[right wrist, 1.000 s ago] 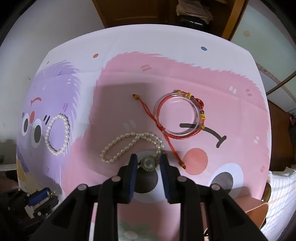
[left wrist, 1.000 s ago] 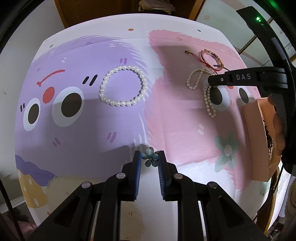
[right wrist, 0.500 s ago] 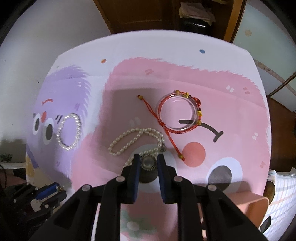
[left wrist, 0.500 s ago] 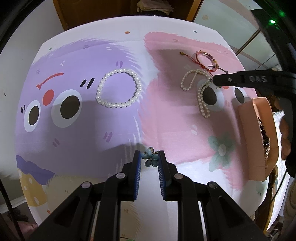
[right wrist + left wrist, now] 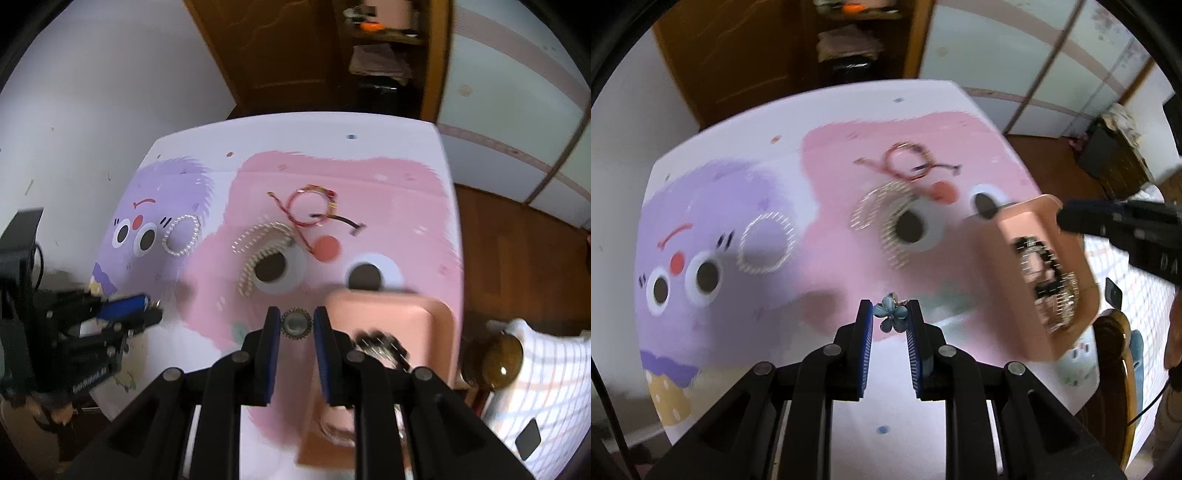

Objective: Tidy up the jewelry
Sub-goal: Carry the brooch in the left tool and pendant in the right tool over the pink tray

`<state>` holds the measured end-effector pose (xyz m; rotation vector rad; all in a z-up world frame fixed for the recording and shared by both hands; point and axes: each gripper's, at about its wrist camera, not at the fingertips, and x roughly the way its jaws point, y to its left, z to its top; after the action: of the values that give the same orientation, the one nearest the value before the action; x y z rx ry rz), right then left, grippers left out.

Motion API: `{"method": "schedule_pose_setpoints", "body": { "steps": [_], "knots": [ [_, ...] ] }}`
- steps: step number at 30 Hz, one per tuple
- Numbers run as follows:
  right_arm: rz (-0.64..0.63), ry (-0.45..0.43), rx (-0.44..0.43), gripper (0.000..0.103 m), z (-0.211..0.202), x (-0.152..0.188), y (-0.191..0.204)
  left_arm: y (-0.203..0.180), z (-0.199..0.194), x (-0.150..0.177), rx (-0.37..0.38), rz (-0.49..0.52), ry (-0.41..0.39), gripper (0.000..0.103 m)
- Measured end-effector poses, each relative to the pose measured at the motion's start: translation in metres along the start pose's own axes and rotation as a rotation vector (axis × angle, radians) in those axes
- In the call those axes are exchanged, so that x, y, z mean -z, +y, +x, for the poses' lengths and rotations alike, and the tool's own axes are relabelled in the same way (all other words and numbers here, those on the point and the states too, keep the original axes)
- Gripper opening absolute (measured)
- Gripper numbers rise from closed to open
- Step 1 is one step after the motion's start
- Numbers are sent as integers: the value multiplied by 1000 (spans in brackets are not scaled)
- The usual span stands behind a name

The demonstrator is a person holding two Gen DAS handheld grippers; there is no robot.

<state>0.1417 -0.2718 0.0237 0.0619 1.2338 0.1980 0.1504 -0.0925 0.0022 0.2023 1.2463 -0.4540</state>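
**Two small pieces held above the tabletop, pink tray next**

At the bottom centre of the left wrist view, the left hand-held gripper (image 5: 889,320) was closed narrowly on a small blue flower-shaped charm (image 5: 891,316), pinched at the tips of its blue pads with the petals facing the camera. The charm was roughly round, so no long axis could be named. In the right wrist view the right hand-held gripper (image 5: 295,325) likewise pinched a round silver brooch with a toothed dark rim (image 5: 296,325), its flat face toward the lens.

Just beyond the right one's tips, at lower right of that frame, lay the shallow peach-pink jewellery tray (image 5: 439,314), already holding a blurred tangle of dark and silvery pieces. Its long side appeared to run away from the camera toward the near edge of the tabletop (image 5: 332,129).

Judged from this, the step in hand was carrying both pieces to the tray; the next move would call for bringing each over the tray's bare floor and letting go low, so the pieces did not bounce out.

Farther off, mid-frame, lay a long strand of small rice pearls (image 5: 258,251), looped and running top to bottom. Left of it sat a round white pearl bracelet (image 5: 181,235); beyond, a red cord bracelet around a clear bangle (image 5: 310,206).
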Motion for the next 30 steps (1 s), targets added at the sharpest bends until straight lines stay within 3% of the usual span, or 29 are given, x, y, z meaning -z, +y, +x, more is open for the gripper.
{"method": "schedule_pose_setpoints", "body": {
  "steps": [7, 14, 23, 30],
  "knots": [
    [78, -32, 25, 18, -25, 34, -45, -77, 2, -30, 39, 106, -13, 16],
    [167, -13, 0, 18, -9, 47, -83, -127, 35, -49, 70, 153, 40, 16],
    [228, 52, -28, 18, 22, 61, -112, -142, 86, -62, 93, 113, 154, 16],
    [251, 78, -25, 18, 34, 63, -118, -146, 106, -64, 80, 100, 188, 16]
  ]
}}
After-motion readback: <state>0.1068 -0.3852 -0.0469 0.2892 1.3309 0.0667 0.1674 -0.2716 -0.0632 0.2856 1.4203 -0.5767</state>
